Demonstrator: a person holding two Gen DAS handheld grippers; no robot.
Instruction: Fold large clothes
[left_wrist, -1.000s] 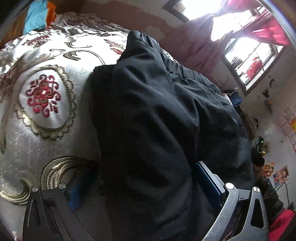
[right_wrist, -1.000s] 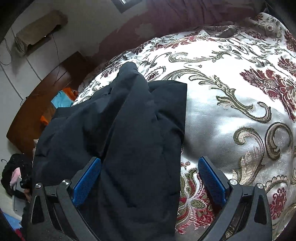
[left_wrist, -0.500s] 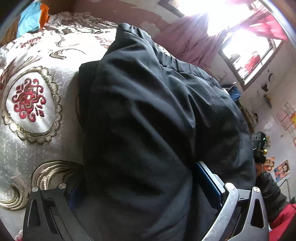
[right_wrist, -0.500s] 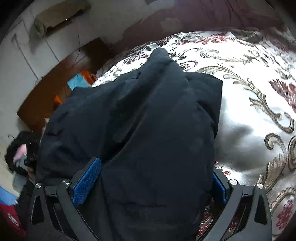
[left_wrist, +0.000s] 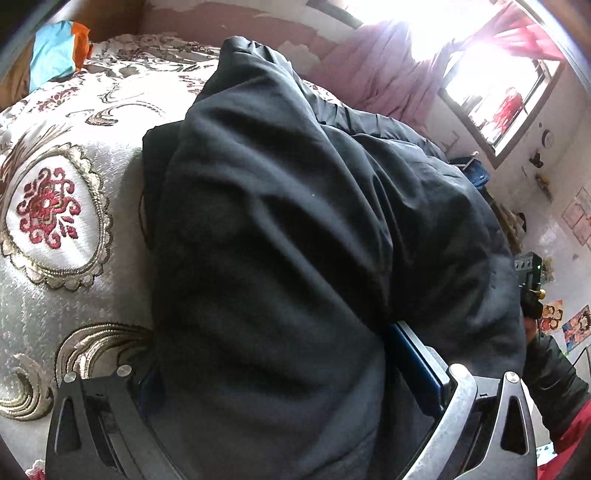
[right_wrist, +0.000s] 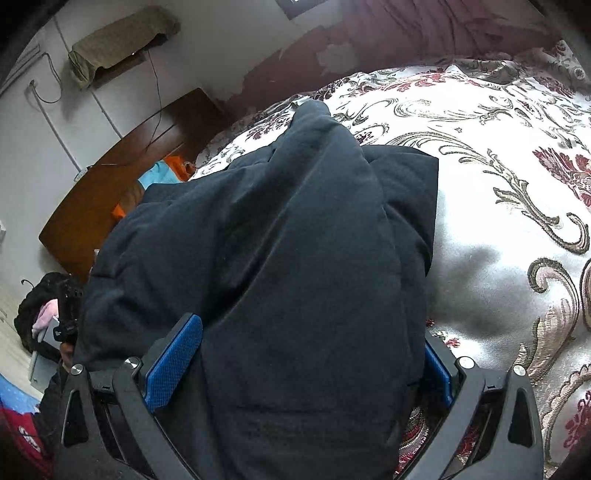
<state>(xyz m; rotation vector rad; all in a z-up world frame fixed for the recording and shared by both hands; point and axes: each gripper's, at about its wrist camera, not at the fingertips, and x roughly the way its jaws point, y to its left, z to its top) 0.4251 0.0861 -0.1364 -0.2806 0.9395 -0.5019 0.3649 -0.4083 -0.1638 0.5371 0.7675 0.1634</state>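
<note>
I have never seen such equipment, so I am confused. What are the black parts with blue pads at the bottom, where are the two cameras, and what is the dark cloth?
No robot here: a person holds one two-finger tool in each hand, each with a fisheye camera looking along its fingers. One picture comes from the left tool, the other from the right tool. The blue strips are finger pads. A large dark garment, bunched up, lies on a patterned bedspread. Garment cloth fills the gap between both tools' wide-apart fingers; whether they grip it is unclear.
</note>
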